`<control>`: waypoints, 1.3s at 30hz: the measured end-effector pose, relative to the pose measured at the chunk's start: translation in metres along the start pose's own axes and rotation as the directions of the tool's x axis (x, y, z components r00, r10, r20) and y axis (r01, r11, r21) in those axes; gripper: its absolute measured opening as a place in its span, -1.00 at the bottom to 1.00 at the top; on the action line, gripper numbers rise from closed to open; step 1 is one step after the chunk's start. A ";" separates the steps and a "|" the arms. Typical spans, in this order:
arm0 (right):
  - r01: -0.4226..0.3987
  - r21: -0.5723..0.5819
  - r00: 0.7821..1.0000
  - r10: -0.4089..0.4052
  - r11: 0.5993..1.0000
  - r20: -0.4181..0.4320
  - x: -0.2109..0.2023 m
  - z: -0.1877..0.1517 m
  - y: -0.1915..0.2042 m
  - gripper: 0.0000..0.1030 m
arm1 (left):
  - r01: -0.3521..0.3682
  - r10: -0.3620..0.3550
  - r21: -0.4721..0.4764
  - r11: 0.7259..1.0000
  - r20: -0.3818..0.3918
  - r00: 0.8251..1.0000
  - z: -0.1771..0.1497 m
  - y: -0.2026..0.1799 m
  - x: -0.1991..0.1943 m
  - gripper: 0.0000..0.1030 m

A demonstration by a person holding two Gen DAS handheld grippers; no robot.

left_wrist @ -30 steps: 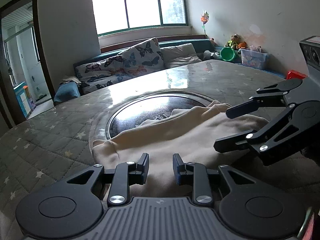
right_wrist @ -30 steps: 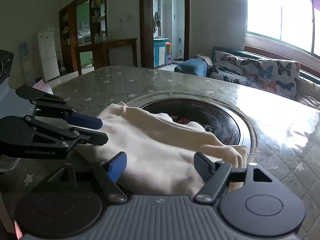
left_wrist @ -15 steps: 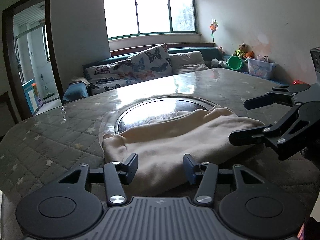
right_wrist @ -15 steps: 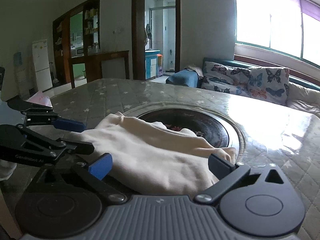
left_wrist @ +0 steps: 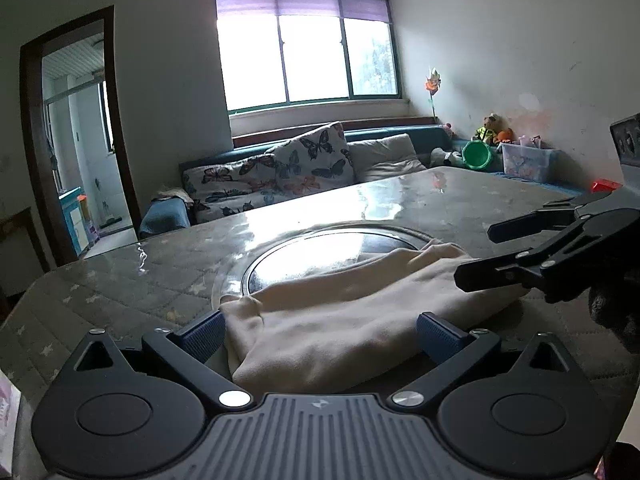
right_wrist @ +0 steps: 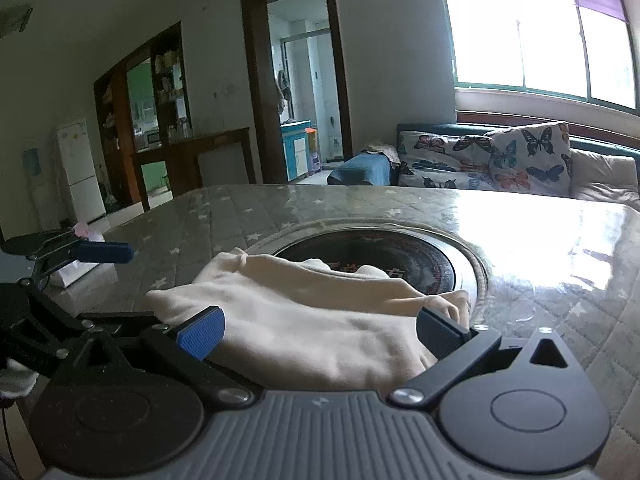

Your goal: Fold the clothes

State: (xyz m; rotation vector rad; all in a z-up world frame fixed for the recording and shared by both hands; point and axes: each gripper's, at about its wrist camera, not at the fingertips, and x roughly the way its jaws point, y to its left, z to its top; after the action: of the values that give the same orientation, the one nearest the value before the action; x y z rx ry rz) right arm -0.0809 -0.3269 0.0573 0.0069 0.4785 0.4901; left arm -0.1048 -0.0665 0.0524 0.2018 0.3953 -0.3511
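One soft cream garment [left_wrist: 340, 320] (folded, rumpled) on quilted star-print table [left_wrist: 120, 280].

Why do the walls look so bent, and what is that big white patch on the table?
Left wrist view: a fisheye lens bows the doorway and darkens the corners; the window is overexposed and glares off the glossy table beyond the cream garment. Right wrist view: same bending; window blown out, glare on the table at right, the room at left dim.
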 end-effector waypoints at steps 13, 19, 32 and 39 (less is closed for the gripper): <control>-0.020 0.017 1.000 0.020 1.000 0.007 -0.005 -0.001 0.003 1.00 | -0.008 0.007 0.037 0.999 0.050 0.999 -0.002 -0.008 -0.008 1.00; -0.048 0.043 0.999 0.047 0.998 0.026 -0.008 0.003 0.004 1.00 | -0.004 0.004 0.001 1.000 0.056 0.998 -0.001 -0.004 -0.009 1.00; -0.088 0.022 0.996 0.087 0.996 0.022 -0.007 0.010 0.013 1.00 | 0.020 -0.020 -0.011 1.000 0.032 0.999 0.005 -0.006 -0.009 1.00; -0.077 0.024 0.996 0.076 0.997 0.057 -0.010 0.012 0.019 1.00 | 0.028 -0.027 -0.020 0.999 0.035 0.999 0.006 -0.007 -0.009 1.00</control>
State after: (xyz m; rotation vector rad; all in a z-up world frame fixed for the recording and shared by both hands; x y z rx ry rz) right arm -0.0918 -0.3138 0.0746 0.0641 0.4311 0.5574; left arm -0.1127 -0.0715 0.0603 0.1703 0.3675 -0.3768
